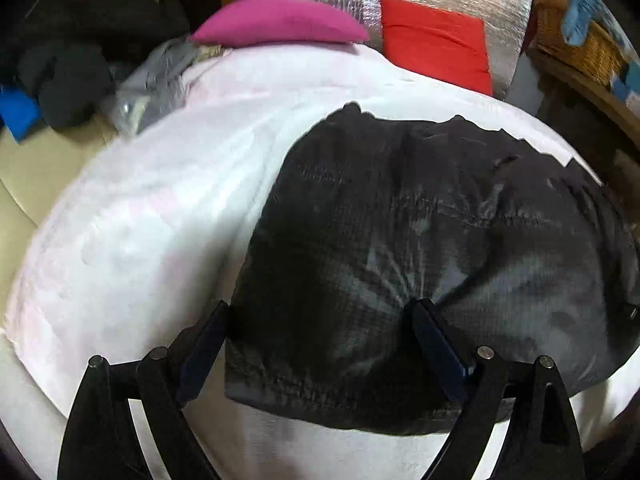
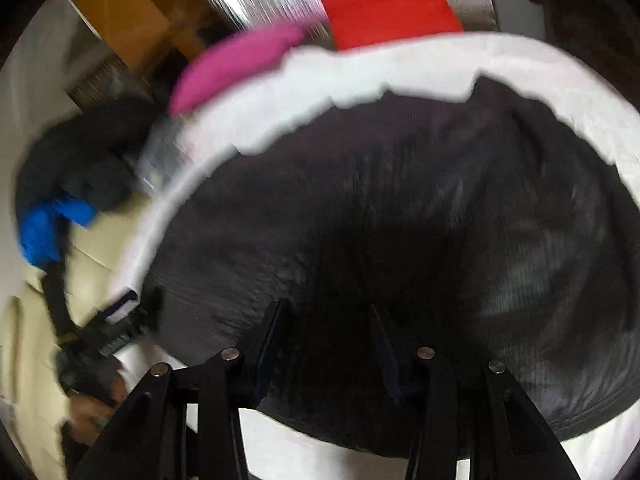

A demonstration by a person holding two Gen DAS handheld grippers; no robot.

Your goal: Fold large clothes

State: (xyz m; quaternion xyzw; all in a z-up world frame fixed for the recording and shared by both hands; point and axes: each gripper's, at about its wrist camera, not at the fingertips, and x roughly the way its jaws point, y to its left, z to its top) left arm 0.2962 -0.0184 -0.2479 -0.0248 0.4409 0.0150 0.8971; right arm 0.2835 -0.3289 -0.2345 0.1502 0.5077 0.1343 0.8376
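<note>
One dark garment is spread flat on the white sheet, presumably so that it can be folded; it lies right under and ahead of both tongs. Two tongs are counted. The left tongs are spread wide, the garment's near left edge lying between the jaws with no pinch seen. The right tongs are set half apart over the cloth; whether cloth is pinched cannot be told. Two cushions are propped beyond the sheet: one pink, one red.
</note>
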